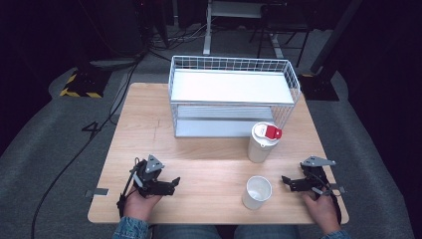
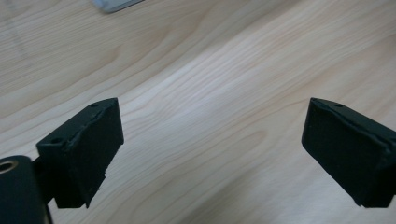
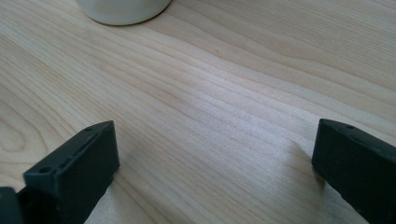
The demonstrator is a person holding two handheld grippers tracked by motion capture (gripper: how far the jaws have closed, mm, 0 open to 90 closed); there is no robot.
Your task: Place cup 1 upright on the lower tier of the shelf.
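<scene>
From my station, the left hand-held gripper [image 1: 171, 182] rests low over the near-left part of the worktop [image 1: 209, 164], jaws spread wide with nothing but bare wood grain between them in the left gripper view. I judge it idle, well apart from anything worth gripping.

Moving right, the wire rack [image 1: 231, 97] stands at the far middle of the worktop, both its shelves bare as far as I can see. Just in front of its right corner stands a white lidded container [image 1: 261, 144], upright, its cap carrying a red flip tab [image 1: 272, 132]. Nearer to me sits an open white cup [image 1: 257, 192], upright and looking empty, apart from the container.

Farthest right, my right hand-held gripper [image 1: 287, 181] points toward that cup with its jaws wide and nothing in them; in the right gripper view the cup's base [image 3: 122, 10] sits ahead at the top edge, with bare wood between it and the jaws.

My read: the work has hardly begun. Nothing is grasped, the container's lid looks shut, and the cup holds nothing. Reaching, gripping, and whatever pouring or shelving follows all remain ahead.
</scene>
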